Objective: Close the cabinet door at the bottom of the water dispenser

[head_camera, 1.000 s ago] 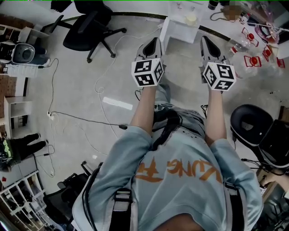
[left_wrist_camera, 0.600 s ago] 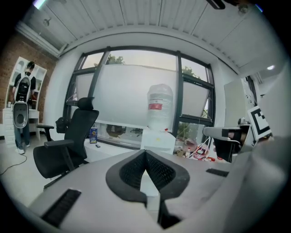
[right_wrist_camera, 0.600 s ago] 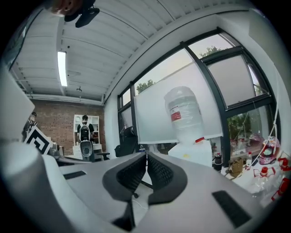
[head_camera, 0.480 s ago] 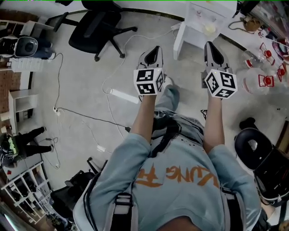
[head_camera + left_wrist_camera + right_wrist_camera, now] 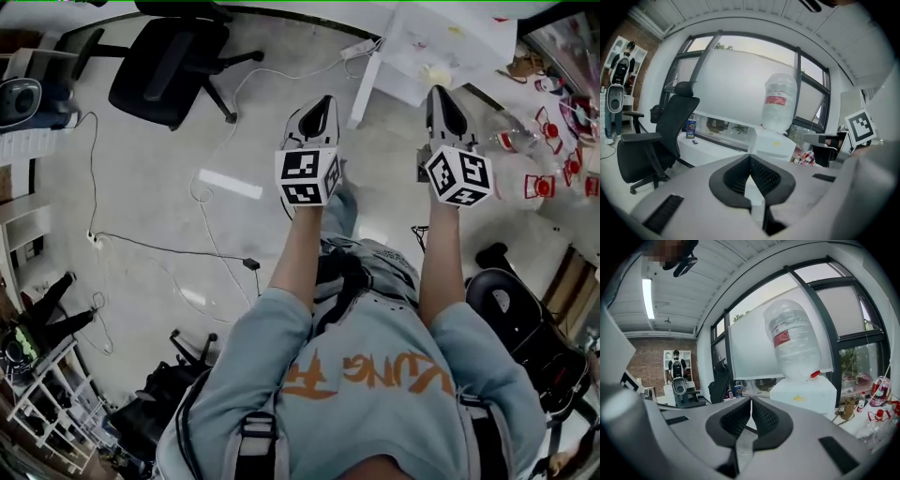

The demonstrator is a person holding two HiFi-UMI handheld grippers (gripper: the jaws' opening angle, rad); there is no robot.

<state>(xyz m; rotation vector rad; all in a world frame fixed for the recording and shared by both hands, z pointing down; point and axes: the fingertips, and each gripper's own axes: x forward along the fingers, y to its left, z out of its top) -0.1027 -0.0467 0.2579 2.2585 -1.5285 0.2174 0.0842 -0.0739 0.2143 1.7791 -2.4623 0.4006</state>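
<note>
The white water dispenser (image 5: 441,42) stands at the top right of the head view, with a clear bottle (image 5: 780,105) on top. A narrow white panel (image 5: 364,86) sticks out from its lower left toward me; it looks like the open cabinet door. My left gripper (image 5: 323,101) is held out in front of that panel, shut and empty. My right gripper (image 5: 439,94) points at the dispenser's front, also shut with nothing in it. Both gripper views show the dispenser body (image 5: 804,392) ahead, beyond the closed jaws, at some distance.
A black office chair (image 5: 159,61) stands at the upper left, with cables (image 5: 141,246) trailing over the floor. Empty water bottles with red labels (image 5: 525,173) lie right of the dispenser. Another black chair (image 5: 511,309) is at the lower right. Shelves (image 5: 23,225) line the left edge.
The person has walked toward the dispenser, which now looms larger at the top right. Both grippers travelled forward with the arms and stayed shut.
</note>
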